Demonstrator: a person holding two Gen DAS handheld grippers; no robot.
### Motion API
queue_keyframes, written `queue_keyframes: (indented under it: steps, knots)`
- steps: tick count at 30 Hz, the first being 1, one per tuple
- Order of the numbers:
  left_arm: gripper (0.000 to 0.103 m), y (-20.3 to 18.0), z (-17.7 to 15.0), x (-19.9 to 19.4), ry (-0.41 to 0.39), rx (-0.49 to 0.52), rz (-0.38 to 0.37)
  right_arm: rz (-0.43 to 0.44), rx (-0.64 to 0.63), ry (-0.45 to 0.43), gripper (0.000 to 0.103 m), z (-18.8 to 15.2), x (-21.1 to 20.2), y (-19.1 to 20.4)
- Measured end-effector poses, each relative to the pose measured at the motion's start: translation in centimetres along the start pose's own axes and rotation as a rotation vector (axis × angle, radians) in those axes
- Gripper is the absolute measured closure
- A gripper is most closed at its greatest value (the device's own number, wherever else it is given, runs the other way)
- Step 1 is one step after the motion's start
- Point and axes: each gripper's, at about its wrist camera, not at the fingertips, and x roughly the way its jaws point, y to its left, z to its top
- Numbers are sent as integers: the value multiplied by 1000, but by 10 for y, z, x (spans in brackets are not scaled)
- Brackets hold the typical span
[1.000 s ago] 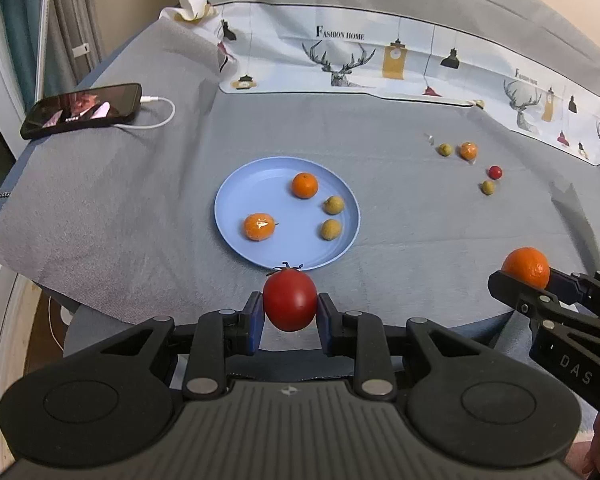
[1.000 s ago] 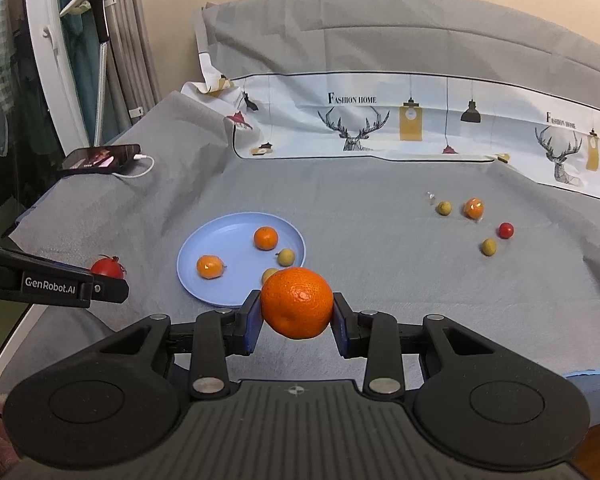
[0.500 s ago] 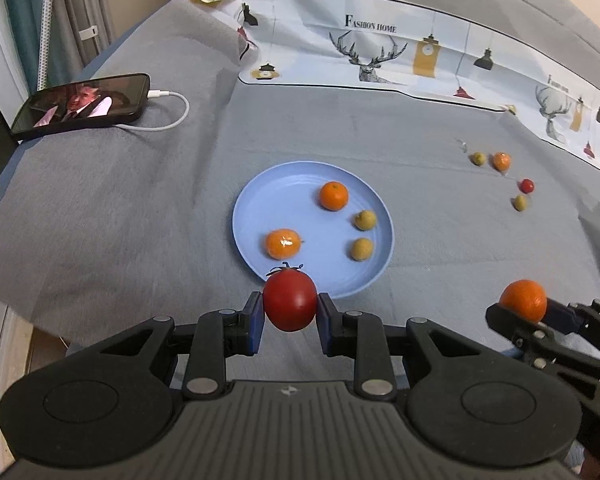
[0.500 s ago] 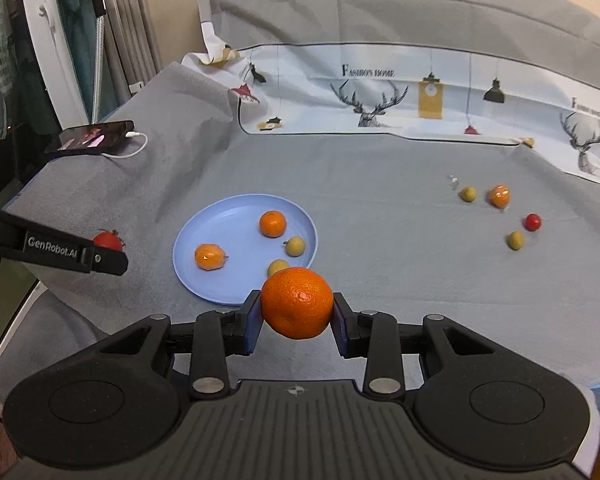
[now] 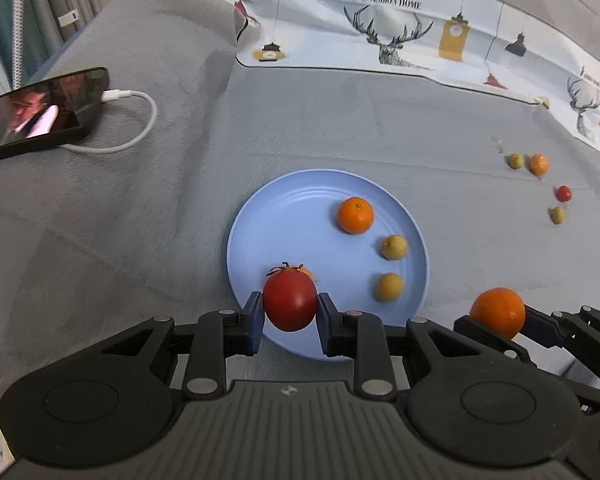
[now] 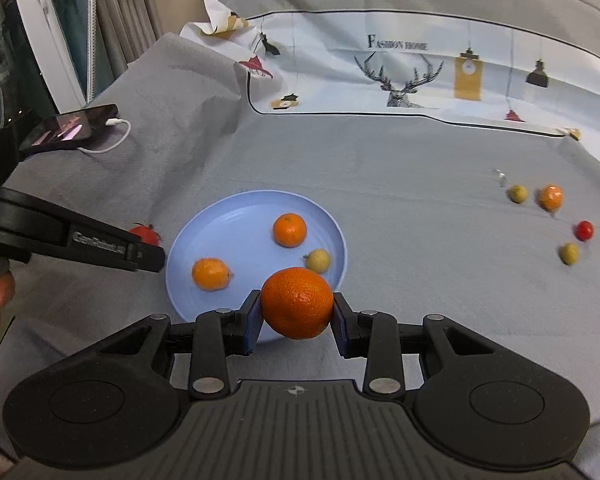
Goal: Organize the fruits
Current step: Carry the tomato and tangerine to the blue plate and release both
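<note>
My left gripper (image 5: pixel 290 322) is shut on a red tomato (image 5: pixel 290 300), held over the near rim of the light blue plate (image 5: pixel 284 216). My right gripper (image 6: pixel 296 322) is shut on a large orange tangerine (image 6: pixel 297 303), above the plate's (image 6: pixel 228 216) near right edge. On the plate lie an orange (image 5: pixel 355 215), two yellowish small fruits (image 5: pixel 394 247) (image 5: pixel 389 287) and another orange fruit (image 6: pixel 210 274), which the tomato mostly hides in the left wrist view. In that view the right gripper's tangerine (image 5: pixel 498 312) shows at the lower right.
Loose on the grey cloth to the right are two yellow-green fruits (image 6: pixel 517 193) (image 6: pixel 570 253), a small orange (image 6: pixel 550 197) and a cherry tomato (image 6: pixel 584 230). A phone (image 5: pixel 40 114) with a white cable (image 5: pixel 140 120) lies at the left. A printed cloth (image 6: pixel 420 76) covers the back.
Both grippers have moved forward and down toward the plate, each still holding its fruit. The plate now looks larger and nearer in both views.
</note>
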Motion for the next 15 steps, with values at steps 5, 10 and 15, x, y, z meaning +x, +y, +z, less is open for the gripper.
queue_keyframes:
  steps: [5,10,15]
  knots:
    - [73,0,10,29,25,15,16,9,-35,27,66,11,32,5]
    - [73,2,17,54,50,31,35,13,-66,67,66,16,59,10]
    - [62,1,23,65,44,56,51,30,-98,78,64,23,75,16]
